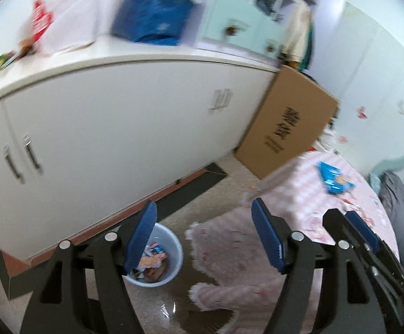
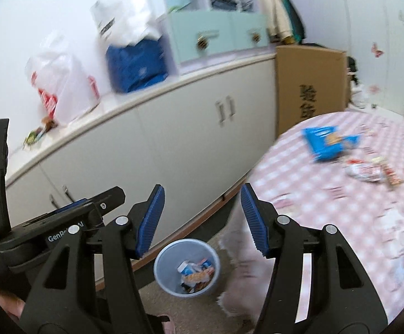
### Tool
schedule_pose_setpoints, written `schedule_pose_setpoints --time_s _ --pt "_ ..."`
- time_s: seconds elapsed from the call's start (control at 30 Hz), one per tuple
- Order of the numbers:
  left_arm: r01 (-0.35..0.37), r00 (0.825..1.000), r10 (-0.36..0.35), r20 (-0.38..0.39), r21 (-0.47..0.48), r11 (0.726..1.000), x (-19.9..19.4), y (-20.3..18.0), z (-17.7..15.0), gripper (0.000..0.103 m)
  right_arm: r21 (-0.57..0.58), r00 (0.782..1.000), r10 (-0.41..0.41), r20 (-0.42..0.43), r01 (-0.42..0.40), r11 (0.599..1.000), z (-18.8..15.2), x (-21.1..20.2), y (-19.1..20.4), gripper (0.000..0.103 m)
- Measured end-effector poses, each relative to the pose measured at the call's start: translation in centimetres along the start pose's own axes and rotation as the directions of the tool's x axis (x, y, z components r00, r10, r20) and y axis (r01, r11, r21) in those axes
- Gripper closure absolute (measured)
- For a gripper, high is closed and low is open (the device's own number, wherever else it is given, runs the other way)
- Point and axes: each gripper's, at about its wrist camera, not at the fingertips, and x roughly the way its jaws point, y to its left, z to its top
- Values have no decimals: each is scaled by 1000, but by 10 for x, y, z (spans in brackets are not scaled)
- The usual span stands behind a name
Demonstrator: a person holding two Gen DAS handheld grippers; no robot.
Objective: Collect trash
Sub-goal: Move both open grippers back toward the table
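Flat blue crinkled snack wrapper (image 2: 327, 142), near far left edge of pink checked tablecloth table (image 2: 341, 222), up-right of right gripper (image 2: 203, 218); nearer than left gripper (image 1: 204, 238); both released, empty.

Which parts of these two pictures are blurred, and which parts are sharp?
Left wrist view: the left gripper is sharp, the blue bag on the cabinet smeared by motion. Right wrist view: the right gripper is sharp, the blue wrapper on the table blurred.
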Motion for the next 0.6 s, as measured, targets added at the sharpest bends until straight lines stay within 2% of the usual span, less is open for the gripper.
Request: schedule_pose_setpoints --time_s 0.13,0.23,0.3,0.43,0.53,0.6 --pt "67 998 -68 0 89 994 -6 -56 -4 30 30 998 -59 19 58 998 9 -31 -49 46" --pt "140 989 -133 -60 132 981 2 -103 -8 29 63 992 -126 19 124 990 11 -49 -92 46" --pt "202 977 -191 -91 146 968 7 -135 -13 28 88 986 -165 18 163 983 10 -61 -121 46" --pt "198 978 -179 -103 223 955 25 -190 -23 28 146 970 -241 13 236 961 6 -78 -177 46" --pt "214 972 -178 -152 267 940 50 -227 -28 28 188 962 -273 -6 270 945 3 -82 -208 46" --pt "198 972 -144 -183 323 925 71 -255 -35 28 212 958 -286 -26 285 935 1 -80 -229 46"
